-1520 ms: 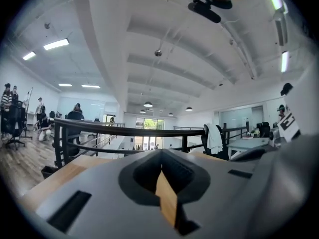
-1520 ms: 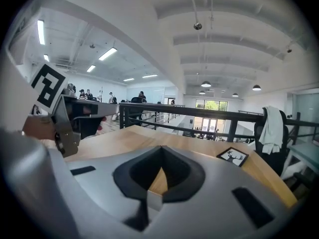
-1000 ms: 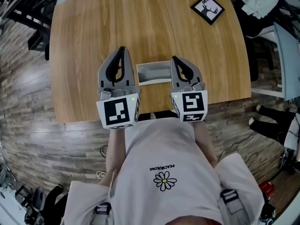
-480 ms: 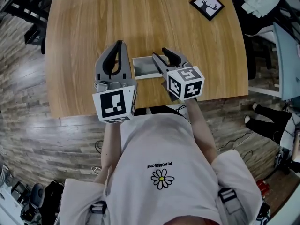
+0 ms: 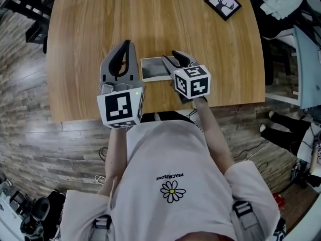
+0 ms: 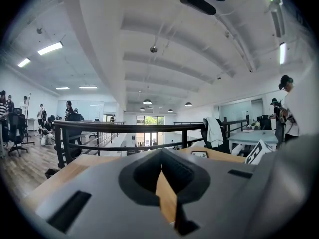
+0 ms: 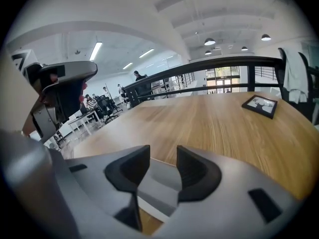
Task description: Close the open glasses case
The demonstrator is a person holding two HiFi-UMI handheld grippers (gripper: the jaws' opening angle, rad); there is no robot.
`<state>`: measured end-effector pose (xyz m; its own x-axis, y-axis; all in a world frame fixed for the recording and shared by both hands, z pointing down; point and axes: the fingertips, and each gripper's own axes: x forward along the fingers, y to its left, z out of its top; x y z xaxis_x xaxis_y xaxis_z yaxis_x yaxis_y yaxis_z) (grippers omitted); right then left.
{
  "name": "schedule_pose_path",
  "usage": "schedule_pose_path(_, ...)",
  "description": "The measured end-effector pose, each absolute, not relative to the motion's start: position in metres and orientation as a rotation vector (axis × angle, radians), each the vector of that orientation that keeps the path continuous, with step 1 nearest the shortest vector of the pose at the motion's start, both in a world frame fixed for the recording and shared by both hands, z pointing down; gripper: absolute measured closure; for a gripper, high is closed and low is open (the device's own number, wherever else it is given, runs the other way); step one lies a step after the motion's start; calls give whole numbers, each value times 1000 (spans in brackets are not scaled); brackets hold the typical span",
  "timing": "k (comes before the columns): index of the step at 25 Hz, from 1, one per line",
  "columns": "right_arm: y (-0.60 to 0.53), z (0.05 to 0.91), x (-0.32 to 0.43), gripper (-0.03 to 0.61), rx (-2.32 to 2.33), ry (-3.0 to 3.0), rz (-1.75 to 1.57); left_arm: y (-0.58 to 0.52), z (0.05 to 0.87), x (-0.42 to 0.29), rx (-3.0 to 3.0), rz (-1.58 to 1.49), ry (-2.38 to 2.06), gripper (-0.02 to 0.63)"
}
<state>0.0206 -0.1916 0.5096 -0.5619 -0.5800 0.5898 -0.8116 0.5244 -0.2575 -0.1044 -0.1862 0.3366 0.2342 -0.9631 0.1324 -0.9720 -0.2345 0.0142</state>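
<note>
The grey glasses case point(image 5: 152, 69) lies open near the front edge of the wooden table point(image 5: 90, 29). My right gripper point(image 5: 173, 60) is tilted down over the case's right end; its jaws have just opened and stand apart. In the right gripper view the case point(image 7: 160, 183) shows through the gap between the right gripper's point(image 7: 163, 158) dark pads, and I cannot tell whether they touch it. My left gripper point(image 5: 128, 45) hovers just left of the case, pointing away from me, shut with nothing in it. In its own view the left gripper point(image 6: 162, 158) shows pads that meet.
A small black picture frame point(image 5: 222, 4) with a deer lies at the table's far right corner, also seen in the right gripper view point(image 7: 259, 105). The table's front edge is close to the person's body. A black railing and office space lie beyond the table.
The right gripper went from shut beside the case to open, then rolled, tipped down and sank onto the case's right end. The left gripper has barely moved.
</note>
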Motion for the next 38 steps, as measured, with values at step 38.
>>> schedule_pose_path(38, -138, 528, 30, 454, 1023, -2288, 815, -180, 341, -113, 2367, 151, -1914, 597)
